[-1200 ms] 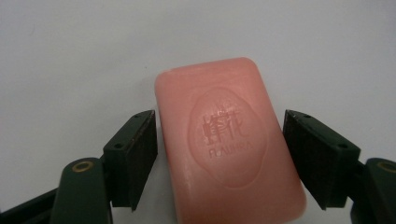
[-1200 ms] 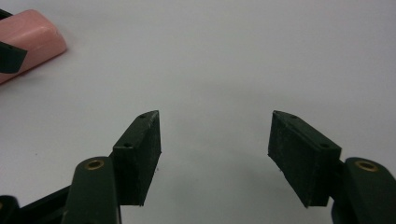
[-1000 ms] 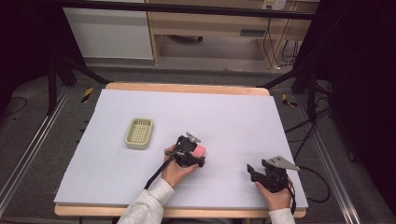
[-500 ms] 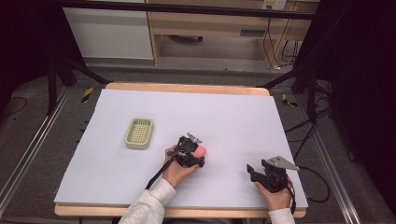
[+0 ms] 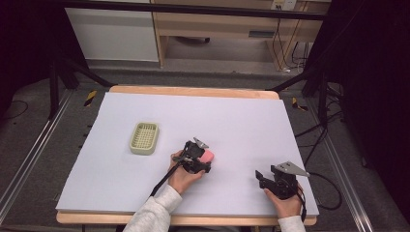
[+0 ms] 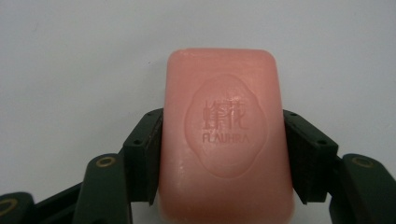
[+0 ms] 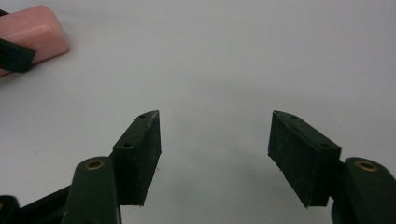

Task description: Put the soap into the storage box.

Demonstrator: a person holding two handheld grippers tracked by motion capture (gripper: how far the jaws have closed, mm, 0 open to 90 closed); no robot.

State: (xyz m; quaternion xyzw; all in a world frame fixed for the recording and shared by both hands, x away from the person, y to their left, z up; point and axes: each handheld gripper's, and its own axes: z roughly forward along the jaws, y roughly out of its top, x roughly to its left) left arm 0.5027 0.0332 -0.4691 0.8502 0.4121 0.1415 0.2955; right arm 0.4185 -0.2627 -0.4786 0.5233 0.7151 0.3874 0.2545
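1. Three views logged. High view: a white sheet (image 5: 232, 121) covers the table (image 5: 193, 91). The left gripper (image 5: 205, 162) sits near the sheet's middle, a little toward the person's edge, with the left hand (image 5: 183, 176) behind it. A pink soap bar (image 5: 207, 156) shows at the gripper's far end, resting on the sheet. A pale green soap dish (image 5: 144, 137) lies to the left of the gripper, apart from it and from the bar. The right gripper (image 5: 259, 178) rests near the sheet's right front corner, held by the right hand (image 5: 285, 203), well apart from the bar.

2. Left gripper view: the soap bar (image 6: 224, 140) lies lengthwise between the two black jaws, stamped face up, with raised characters and the letters "FLAUHRA". The left gripper (image 6: 223, 156) has just been closing; both pads (image 6: 147, 154) now press against the bar's long sides, so the bar is gripped. The bar's far end reaches past the jaw tips over bare sheet (image 6: 70, 56). Whether the bar has lifted off the sheet cannot be told.

3. Right gripper view: the right gripper (image 7: 215, 140) has its jaws spread wide with nothing but sheet (image 7: 233, 56) between them. The soap bar (image 7: 32, 35) shows in the upper left corner, far off, with a black jaw tip of the other gripper against its near side.
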